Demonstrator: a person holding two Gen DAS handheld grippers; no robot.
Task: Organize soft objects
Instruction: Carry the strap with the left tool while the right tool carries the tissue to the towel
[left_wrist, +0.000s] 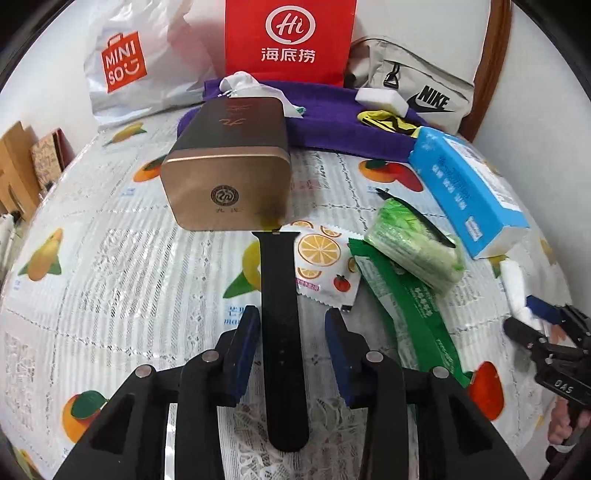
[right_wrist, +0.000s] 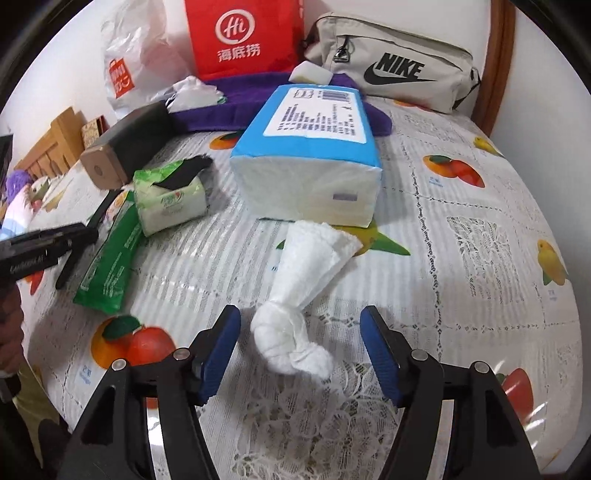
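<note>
While your left gripper (left_wrist: 291, 325) straddles the black strap (left_wrist: 282, 332) unclenched, your right gripper (right_wrist: 301, 332) stands released around the knotted white cloth (right_wrist: 291, 332).

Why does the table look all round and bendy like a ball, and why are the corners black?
In both wrist views a fisheye lens bulges the flat tablecloth and leaves dark corners; in the left wrist view the copper tin shows soft glare; in the right wrist view the knotted white cloth looks sharp, the edges smeared.
</note>
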